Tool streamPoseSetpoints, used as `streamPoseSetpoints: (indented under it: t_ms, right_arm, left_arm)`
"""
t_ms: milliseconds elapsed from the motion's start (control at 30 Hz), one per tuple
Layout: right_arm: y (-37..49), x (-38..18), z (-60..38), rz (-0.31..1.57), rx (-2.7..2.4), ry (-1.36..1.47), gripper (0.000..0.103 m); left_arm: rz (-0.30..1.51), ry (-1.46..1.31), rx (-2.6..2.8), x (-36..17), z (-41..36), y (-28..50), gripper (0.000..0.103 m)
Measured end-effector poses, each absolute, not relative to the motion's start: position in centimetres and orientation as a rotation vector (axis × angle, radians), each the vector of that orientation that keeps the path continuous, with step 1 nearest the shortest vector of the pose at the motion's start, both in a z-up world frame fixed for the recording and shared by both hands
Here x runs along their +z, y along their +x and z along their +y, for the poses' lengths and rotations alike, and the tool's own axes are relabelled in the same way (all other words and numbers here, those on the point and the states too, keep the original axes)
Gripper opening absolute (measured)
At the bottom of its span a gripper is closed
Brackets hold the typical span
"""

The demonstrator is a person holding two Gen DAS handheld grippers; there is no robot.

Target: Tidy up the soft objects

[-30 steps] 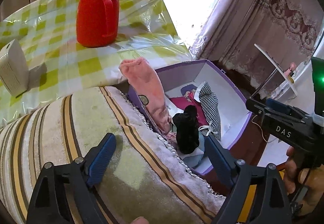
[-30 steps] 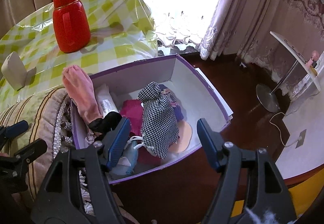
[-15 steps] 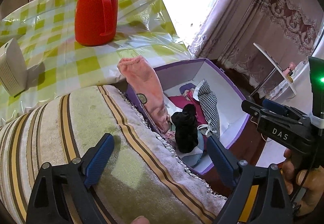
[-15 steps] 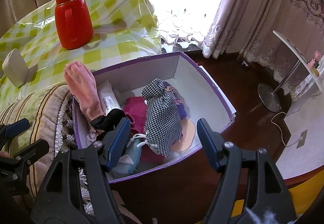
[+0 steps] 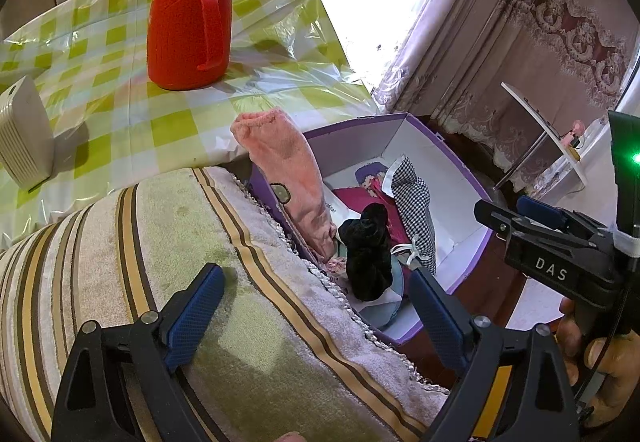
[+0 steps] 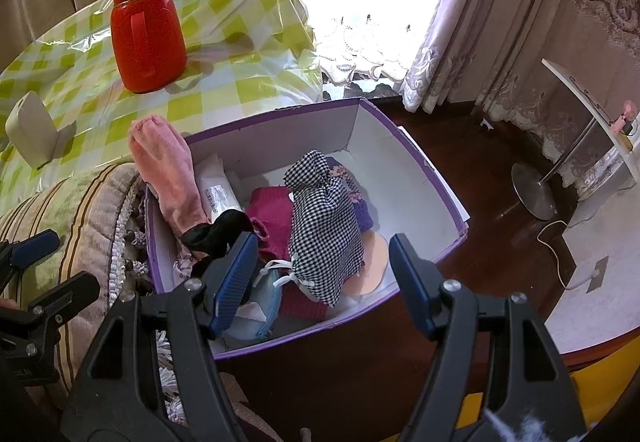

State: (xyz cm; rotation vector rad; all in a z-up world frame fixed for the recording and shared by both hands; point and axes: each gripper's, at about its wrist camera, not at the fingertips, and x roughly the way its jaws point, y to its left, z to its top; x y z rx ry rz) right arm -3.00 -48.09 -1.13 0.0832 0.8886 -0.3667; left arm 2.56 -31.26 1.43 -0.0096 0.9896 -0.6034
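Two claws, both spread wide and grasping nothing. Left claw (image 5: 312, 310): poised over a striped cushion (image 5: 160, 262), its blue fingers (image 5: 192, 318) apart, one above the cushion and one above the near rim of the box. Right claw (image 6: 322, 282): poised over the near end of a purple box (image 6: 420, 170), jaws released, nothing between the pads. Soft things lie inside the box: a checked cloth pouch (image 6: 324, 222) in the middle, resting on a dark pink knit piece (image 6: 272, 210); a black sock (image 6: 216, 230) at the near left corner, just beside the right claw's left finger; a pink fluffy sock (image 6: 168, 170) draped over the box's left wall, its toe end sticking up outside. A pale blue item lies beneath the black sock; what it is cannot be told. Beyond the box, a surface with a green checked cover (image 6: 200, 82) carries a red flask (image 6: 146, 30) and a small white device (image 6: 30, 134). Dark wood floor (image 6: 480, 170) lies to the right of the box.
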Motion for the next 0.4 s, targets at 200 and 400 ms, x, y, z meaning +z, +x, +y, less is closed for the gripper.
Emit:
streamPoseSetpoints:
  t_ms: [200, 400]
  right_arm:
    - [-3.01, -1.18, -48.04, 0.891, -0.368, 0.084, 0.072]
    - [-2.96, -1.4, -48.1, 0.896, -0.366, 0.087, 0.072]
  left_arm:
    - [0.988, -0.007, -0.61, 1.42, -31.5, 2.5, 0.098]
    - [0.97, -0.035, -0.671, 1.89, -31.35, 2.45, 0.102]
